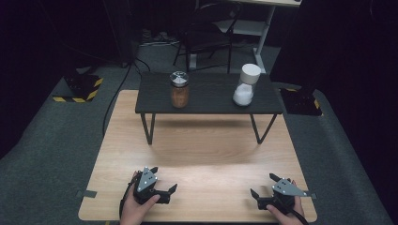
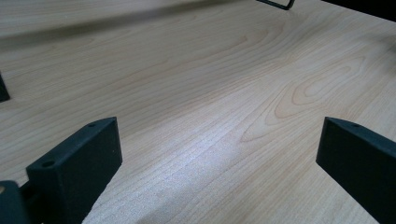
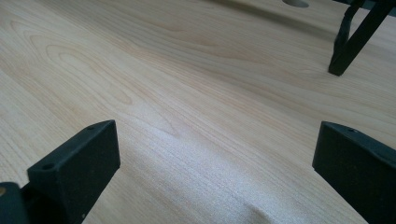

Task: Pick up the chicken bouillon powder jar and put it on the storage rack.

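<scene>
On the pale wooden table [image 1: 202,159] stands a low black shelf [image 1: 209,101]. A glass jar of brown stuff with a metal lid [image 1: 179,89] sits on the shelf's left part. A white-capped jar of white powder [image 1: 246,84] stands on its right part, leaning slightly. Near the table's front edge, my left gripper [image 1: 164,178] rests low in a hand, open, nothing between its jaws [image 2: 219,154]. At the front right my right gripper [image 1: 262,184] is likewise open over bare wood [image 3: 215,154].
The shelf's thin black legs [image 1: 149,129] [image 3: 348,49] stand on the table between the grippers and the jars. Grey carpet surrounds the table. A chair [image 1: 206,33] and a white desk leg [image 1: 264,37] stand behind; hazard-striped bases [image 1: 80,89] flank the far corners.
</scene>
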Tool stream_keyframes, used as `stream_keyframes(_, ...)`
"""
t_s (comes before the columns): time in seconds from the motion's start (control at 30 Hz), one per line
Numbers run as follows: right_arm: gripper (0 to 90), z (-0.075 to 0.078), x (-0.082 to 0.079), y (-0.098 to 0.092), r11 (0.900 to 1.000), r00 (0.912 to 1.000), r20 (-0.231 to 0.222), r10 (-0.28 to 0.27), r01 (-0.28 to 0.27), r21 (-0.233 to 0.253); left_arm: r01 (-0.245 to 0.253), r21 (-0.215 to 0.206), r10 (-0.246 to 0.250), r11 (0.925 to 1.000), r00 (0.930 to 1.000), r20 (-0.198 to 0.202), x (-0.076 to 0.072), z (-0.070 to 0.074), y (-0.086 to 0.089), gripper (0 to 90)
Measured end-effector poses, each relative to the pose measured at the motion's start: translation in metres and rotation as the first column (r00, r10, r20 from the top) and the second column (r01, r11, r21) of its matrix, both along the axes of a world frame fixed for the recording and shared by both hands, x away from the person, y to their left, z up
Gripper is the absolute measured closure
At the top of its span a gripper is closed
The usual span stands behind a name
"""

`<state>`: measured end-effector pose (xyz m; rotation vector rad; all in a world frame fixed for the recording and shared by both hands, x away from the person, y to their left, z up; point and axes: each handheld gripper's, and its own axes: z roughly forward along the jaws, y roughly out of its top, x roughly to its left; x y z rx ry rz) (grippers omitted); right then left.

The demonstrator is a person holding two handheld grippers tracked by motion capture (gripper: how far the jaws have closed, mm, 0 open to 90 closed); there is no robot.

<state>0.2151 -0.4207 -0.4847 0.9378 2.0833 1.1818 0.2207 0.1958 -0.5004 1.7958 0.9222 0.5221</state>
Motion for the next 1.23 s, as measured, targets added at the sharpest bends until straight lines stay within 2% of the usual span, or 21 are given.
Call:
stream_keyframes(0.27,0.1,-0.0008,0.0027,-0.0066,0.999,0.9999,-0.014,0.0,0.0,0.04,-0.005,0.003,0.005,1.0,1.0,0.001,-0.0024,0.0002,-0.0023,0.4)
stream_keyframes(0.73,0.1,-0.0004,0.0064,-0.0089,0.999,0.9997,-0.022,0.008,-0.007,0.053,0.0,0.004,0.0,1.0,1.0,-0.001,-0.0044,0.0006,-0.0024,0.4)
stream_keyframes(1.23,0.1,-0.0004,0.0076,-0.0079,0.999,0.9996,-0.025,0.014,-0.013,0.045,0.017,0.015,-0.017,0.9997,0.9998,-0.007,-0.0016,0.0015,-0.0025,0.4)
